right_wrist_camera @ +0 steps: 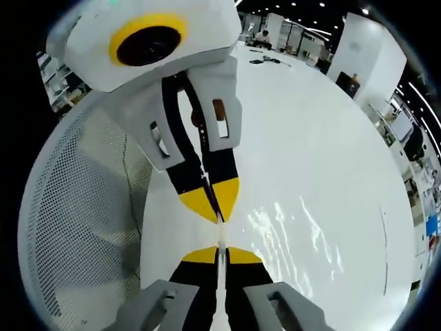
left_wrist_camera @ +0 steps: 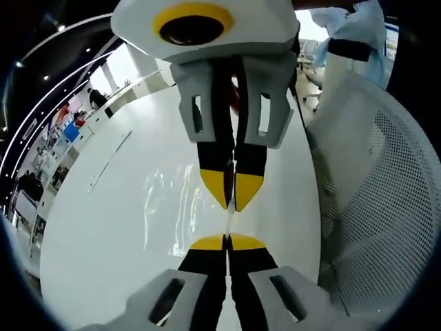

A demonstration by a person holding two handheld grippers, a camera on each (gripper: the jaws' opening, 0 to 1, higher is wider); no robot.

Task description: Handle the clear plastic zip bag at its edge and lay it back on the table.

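Observation:
The clear zip bag (left_wrist_camera: 172, 200) hangs as a glinting, wrinkled sheet just over the white table (left_wrist_camera: 103, 227), to the left of the jaws. My left gripper (left_wrist_camera: 227, 240) rises from below, shut on the bag's edge strip. From above, my right gripper (left_wrist_camera: 231, 200) meets it tip to tip, pinched on the same edge. In the right gripper view the bag (right_wrist_camera: 296, 231) glistens to the right. There my right gripper (right_wrist_camera: 221, 254) is shut on the thin edge, and the left gripper (right_wrist_camera: 217, 205) faces it from above.
A white mesh chair (left_wrist_camera: 372, 207) stands close against the table's edge, also visible as the chair (right_wrist_camera: 83, 207) at left. A person in pale blue clothing (left_wrist_camera: 358, 31) is behind it. Small dark items (right_wrist_camera: 265, 58) lie at the table's far end. Office desks line the background.

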